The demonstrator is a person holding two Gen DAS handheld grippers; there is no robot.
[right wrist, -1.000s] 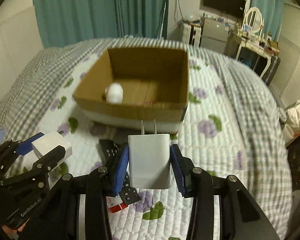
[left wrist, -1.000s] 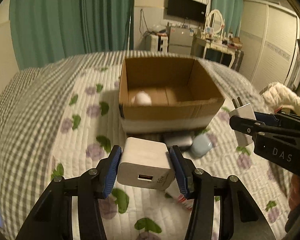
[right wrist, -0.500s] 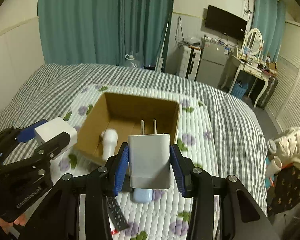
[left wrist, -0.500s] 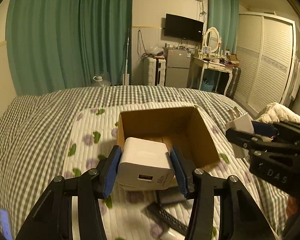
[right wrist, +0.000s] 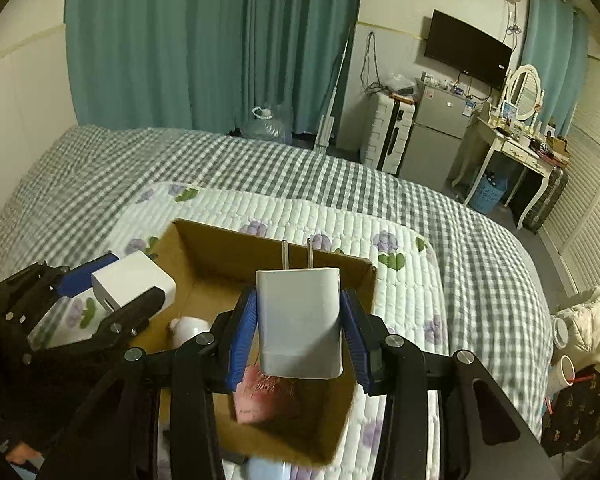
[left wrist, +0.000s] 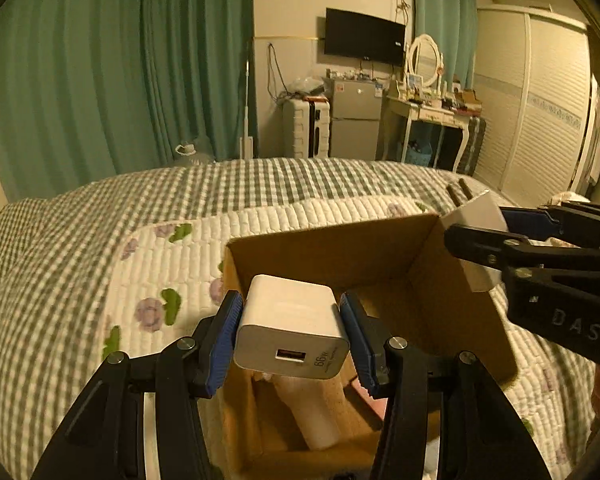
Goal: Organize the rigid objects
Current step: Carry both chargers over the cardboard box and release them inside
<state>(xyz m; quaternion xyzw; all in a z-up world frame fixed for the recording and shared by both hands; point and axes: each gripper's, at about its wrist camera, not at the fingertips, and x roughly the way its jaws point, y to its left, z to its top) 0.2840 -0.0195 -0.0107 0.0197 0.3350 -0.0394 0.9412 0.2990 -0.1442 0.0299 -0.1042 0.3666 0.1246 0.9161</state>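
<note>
My left gripper [left wrist: 290,330] is shut on a white USB charger cube [left wrist: 292,330], held above the near left part of an open cardboard box [left wrist: 332,256]. My right gripper [right wrist: 300,320] is shut on a grey wall charger [right wrist: 300,320] with two prongs pointing forward, held above the box [right wrist: 228,248]. Each gripper shows in the other's view: the right one [left wrist: 500,236] at the box's right wall, the left one [right wrist: 112,284] at its left wall. Inside the box lie a white bottle [left wrist: 316,412] and a pink item [right wrist: 266,396].
The box sits on a flowered quilt [right wrist: 340,216] over a checked bedspread [left wrist: 80,232]. A pale blue item [right wrist: 266,470] lies on the quilt in front of the box. Green curtains, a fridge, a dressing table and a wardrobe stand beyond the bed.
Both grippers have risen and moved forward with their chargers, from in front of the box to above it. The loose items on the quilt have dropped out of the left view.
</note>
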